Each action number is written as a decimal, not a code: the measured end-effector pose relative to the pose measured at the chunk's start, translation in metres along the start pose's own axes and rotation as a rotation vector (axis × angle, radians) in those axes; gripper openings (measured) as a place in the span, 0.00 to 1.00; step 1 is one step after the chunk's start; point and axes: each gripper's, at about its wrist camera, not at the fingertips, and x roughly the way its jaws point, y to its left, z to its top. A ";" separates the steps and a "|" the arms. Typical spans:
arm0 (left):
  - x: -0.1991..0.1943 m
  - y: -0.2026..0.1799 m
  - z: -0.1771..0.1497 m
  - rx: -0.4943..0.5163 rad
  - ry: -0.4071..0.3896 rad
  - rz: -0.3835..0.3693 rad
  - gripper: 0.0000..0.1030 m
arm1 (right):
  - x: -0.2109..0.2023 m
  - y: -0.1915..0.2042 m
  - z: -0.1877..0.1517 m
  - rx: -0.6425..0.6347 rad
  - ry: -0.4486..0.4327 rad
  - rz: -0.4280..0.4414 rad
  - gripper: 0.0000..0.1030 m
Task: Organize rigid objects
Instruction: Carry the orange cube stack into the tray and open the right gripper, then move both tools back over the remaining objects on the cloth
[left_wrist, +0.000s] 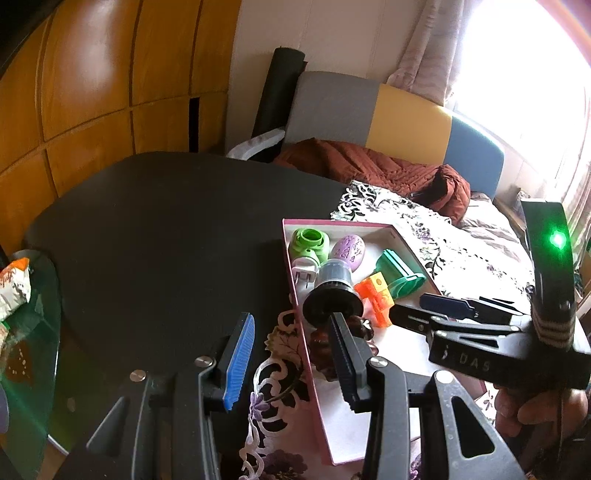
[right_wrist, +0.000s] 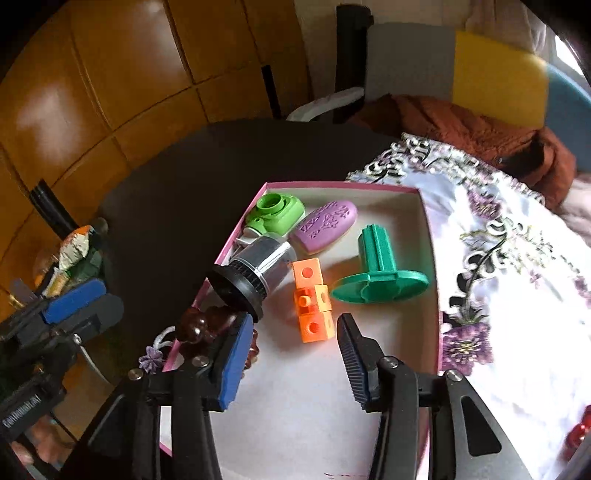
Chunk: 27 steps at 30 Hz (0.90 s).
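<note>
Rust quilted jacket (left_wrist: 388, 173) on grey-yellow-blue sofa (left_wrist: 406, 118), floral cloth (right_wrist: 517, 258), wooden wall panels (left_wrist: 92, 74).

We hold two black plastic grippers: left gripper (left_wrist: 291, 358) and right gripper (right_wrist: 295, 362), ribbed blue pads (left_wrist: 240, 360), silver screws (left_wrist: 202, 361), white lettering, green LED (left_wrist: 557, 240), striped band (left_wrist: 552, 326).
</note>
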 end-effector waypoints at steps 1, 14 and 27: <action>-0.002 -0.001 0.000 0.005 -0.005 0.000 0.40 | -0.003 0.001 -0.001 -0.012 -0.008 -0.011 0.52; -0.010 -0.024 0.001 0.082 -0.028 -0.012 0.40 | -0.048 -0.035 -0.018 -0.002 -0.076 -0.130 0.79; -0.016 -0.071 0.005 0.213 -0.045 -0.059 0.40 | -0.095 -0.135 -0.032 0.159 -0.112 -0.300 0.79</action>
